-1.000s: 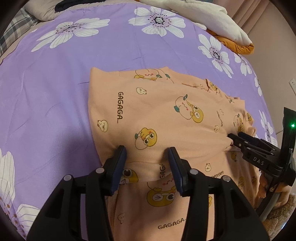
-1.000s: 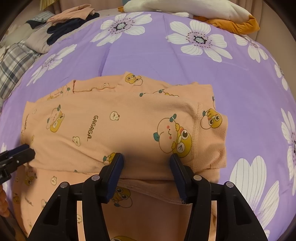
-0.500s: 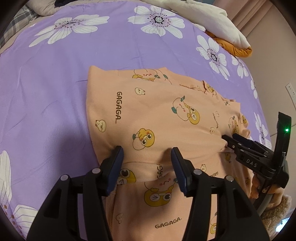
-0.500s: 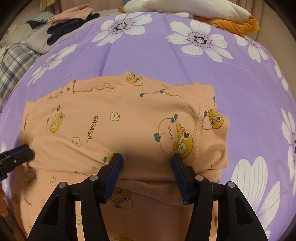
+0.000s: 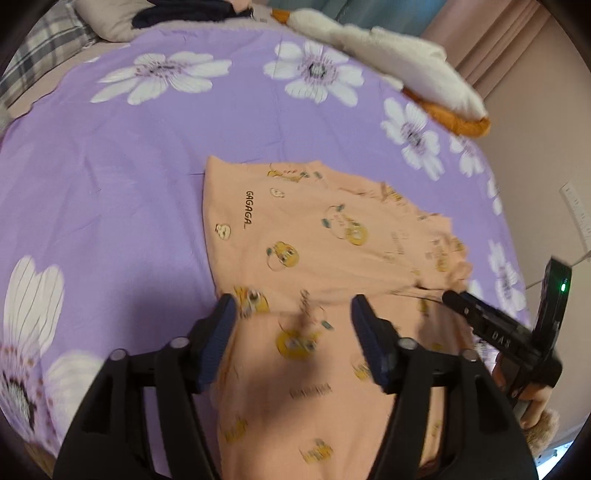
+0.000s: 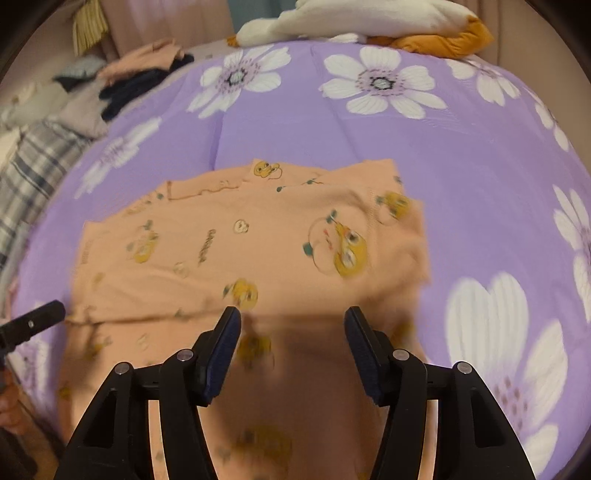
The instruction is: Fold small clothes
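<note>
The left gripper (image 5: 291, 317) hangs just above the near part of the garment (image 5: 317, 251), jaws apart and just widened, its blue pads (image 5: 218, 339) clear of the cloth and holding nothing. The right gripper (image 6: 291, 325) is likewise open over the same piece; its jaws have eased a little wider too, with fabric below them but nothing pinched. A hand (image 5: 535, 402) shows behind the right gripper in the left view. The garment is a small peach-orange knit printed with yellow cartoon faces, small white ones, green leaf marks and the word "GAGAGA". It lies on the purple bedspread (image 5: 110, 192) toward the near edge of the bed, its nearest part running out of view under the grippers. A folded-over layer lies across it, ending in a straight crease just beyond the fingertips, so the far part is doubled. In the right view a stitched seam runs down near the fold's right end, and a thin line of stitching shows at its far left. The cloth is fairly flat, with soft wrinkles at the right corner. Beyond it the bedspread carries large white flowers. At the far edge of the bed lie a white-and-orange blanket (image 6: 388, 22), a pile of clothes (image 6: 140, 74) at the far left corner, and a plaid cloth (image 6: 33, 173) along the left edge.
</note>
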Action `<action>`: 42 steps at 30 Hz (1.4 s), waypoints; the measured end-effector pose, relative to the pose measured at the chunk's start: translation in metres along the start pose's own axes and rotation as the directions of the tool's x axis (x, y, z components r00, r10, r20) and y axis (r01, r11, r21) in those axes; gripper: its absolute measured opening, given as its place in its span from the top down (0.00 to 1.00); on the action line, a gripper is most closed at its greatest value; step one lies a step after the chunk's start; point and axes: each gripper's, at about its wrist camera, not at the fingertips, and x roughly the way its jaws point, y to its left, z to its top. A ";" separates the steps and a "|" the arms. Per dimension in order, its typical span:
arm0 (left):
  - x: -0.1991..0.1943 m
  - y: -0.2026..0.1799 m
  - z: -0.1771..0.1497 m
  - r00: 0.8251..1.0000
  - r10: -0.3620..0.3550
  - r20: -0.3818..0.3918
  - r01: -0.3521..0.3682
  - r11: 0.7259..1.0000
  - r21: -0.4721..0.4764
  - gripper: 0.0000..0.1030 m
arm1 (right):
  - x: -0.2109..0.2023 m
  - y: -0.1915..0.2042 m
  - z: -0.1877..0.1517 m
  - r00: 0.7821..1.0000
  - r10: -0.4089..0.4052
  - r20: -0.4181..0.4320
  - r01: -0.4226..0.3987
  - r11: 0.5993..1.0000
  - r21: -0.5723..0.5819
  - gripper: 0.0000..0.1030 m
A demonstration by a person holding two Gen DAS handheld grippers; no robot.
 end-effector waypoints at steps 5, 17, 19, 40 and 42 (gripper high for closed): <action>-0.029 0.001 -0.034 0.998 0.053 0.027 -0.053 0.999 -0.013 0.33 | -0.055 -0.014 -0.037 0.996 0.056 0.074 -0.059 0.998 0.038 0.30; -0.037 0.006 -0.111 0.993 0.114 -0.015 -0.115 0.993 -0.022 0.33 | -0.091 -0.066 -0.124 0.998 0.023 0.059 -0.033 0.986 0.164 0.29; -0.032 0.010 -0.119 0.993 0.105 -0.044 -0.108 0.993 -0.056 0.35 | -0.088 -0.066 -0.135 0.999 0.027 0.036 -0.033 0.985 0.171 0.29; -0.018 0.000 -0.158 0.994 0.077 -0.079 -0.076 0.997 0.017 0.76 | -0.071 -0.049 -0.173 0.992 0.128 0.007 -0.128 0.975 0.181 0.61; -0.017 0.000 -0.157 0.995 0.058 -0.075 -0.057 0.998 0.026 0.87 | -0.071 -0.050 -0.172 0.992 0.129 0.007 -0.128 0.975 0.182 0.85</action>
